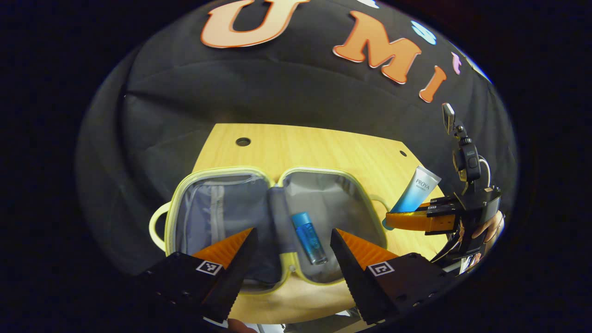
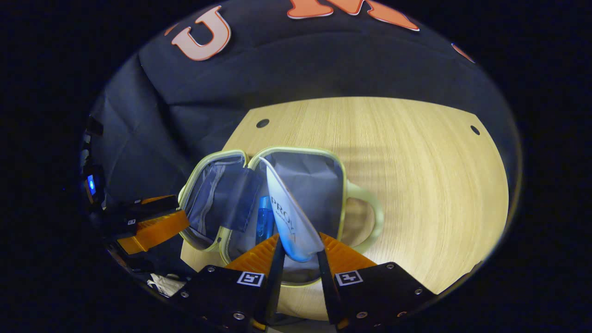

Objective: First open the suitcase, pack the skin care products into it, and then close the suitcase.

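Note:
A small pale-yellow suitcase (image 1: 277, 178) lies open on the wooden table (image 1: 323, 148), its two grey-lined halves side by side. A blue bottle (image 1: 309, 237) lies in its right half. My left gripper (image 1: 292, 245) hovers open over the case's near edge, nothing between its fingers. In the left gripper view my right gripper (image 1: 411, 216) is at the far right, shut on a white-and-blue tube (image 1: 415, 190) held upright above the table. In the right gripper view the tube (image 2: 289, 217) stands pinched in my right gripper (image 2: 298, 252), over the open suitcase (image 2: 296, 155) with the blue bottle (image 2: 263, 221) behind it.
The table (image 2: 416, 185) stretches bare to the right of the case, with small round holes (image 2: 262, 123) near its far corners. Black cloth backs the booth. A hand (image 1: 488, 226) holds the right gripper. The left gripper (image 2: 152, 226) shows at the left edge of the right gripper view.

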